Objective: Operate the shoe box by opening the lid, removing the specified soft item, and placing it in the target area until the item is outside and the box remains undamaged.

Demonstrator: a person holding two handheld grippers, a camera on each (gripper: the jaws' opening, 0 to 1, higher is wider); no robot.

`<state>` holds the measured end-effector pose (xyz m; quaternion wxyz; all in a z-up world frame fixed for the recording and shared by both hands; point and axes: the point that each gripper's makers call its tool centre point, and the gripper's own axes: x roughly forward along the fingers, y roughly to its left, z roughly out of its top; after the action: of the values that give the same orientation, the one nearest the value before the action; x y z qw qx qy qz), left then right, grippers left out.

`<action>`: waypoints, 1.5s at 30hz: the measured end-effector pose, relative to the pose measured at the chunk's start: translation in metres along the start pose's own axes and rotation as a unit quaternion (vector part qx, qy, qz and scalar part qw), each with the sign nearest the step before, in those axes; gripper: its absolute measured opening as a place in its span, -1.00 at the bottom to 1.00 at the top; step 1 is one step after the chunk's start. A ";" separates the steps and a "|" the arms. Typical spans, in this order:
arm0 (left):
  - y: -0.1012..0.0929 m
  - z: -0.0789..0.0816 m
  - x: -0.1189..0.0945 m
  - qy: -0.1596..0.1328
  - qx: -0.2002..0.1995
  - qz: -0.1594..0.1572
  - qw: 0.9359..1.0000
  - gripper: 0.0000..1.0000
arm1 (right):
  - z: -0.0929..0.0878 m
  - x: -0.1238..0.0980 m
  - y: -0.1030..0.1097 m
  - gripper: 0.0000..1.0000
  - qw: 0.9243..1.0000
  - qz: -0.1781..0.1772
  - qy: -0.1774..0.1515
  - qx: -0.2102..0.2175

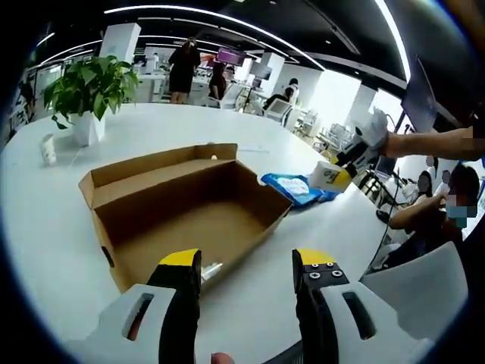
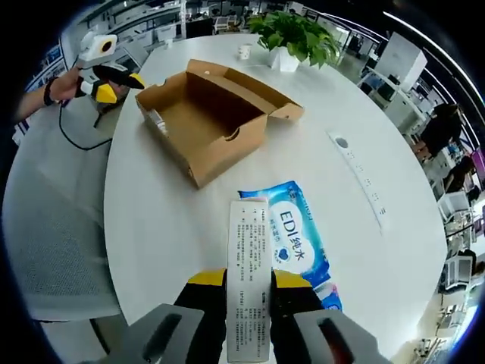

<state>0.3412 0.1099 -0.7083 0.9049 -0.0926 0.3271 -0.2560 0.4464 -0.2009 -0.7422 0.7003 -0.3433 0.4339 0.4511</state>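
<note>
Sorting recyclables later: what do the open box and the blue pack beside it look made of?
The box looks like brown corrugated cardboard, matte, with raw folded flaps. The blue pack looks like soft glossy plastic film, judging by its sheen and wrinkles.

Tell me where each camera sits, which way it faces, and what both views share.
Left gripper view: rides the left tongs, which are open, looking across the white table at the open box; a forearm holds the right tongs beyond.
Right gripper view: rides the right tongs, shut on a white pack, looking down over the blue wipes toward the box; a hand holds the left tongs.
Shared: box, wipes, plant, table.
</note>
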 end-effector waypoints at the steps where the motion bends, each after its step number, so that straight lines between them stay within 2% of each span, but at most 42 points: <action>1: 0.000 0.000 0.000 0.000 0.000 0.001 1.000 -0.01 | -0.002 -0.001 0.000 -0.66 1.000 0.000 0.001 0.002; 13: 0.003 -0.002 -0.001 0.001 -0.007 0.003 1.000 -0.01 | -0.049 -0.009 -0.005 -0.66 0.999 -0.009 0.018 0.032; 20: 0.006 -0.002 -0.001 0.001 -0.010 0.007 1.000 -0.01 | -0.067 -0.013 -0.007 -0.66 0.999 -0.010 0.029 0.031; 34: 0.012 -0.004 -0.002 0.004 -0.012 0.018 1.000 -0.01 | -0.067 -0.032 -0.018 -0.66 0.999 -0.015 0.029 0.026; 45: 0.025 -0.005 -0.005 0.004 -0.011 0.037 0.999 -0.01 | -0.066 -0.035 -0.048 -0.66 0.999 -0.018 0.037 0.004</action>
<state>0.3447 0.1339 -0.7179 0.9113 -0.0893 0.3371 -0.2189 0.4643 -0.2871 -0.7317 0.6931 -0.3648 0.4547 0.4240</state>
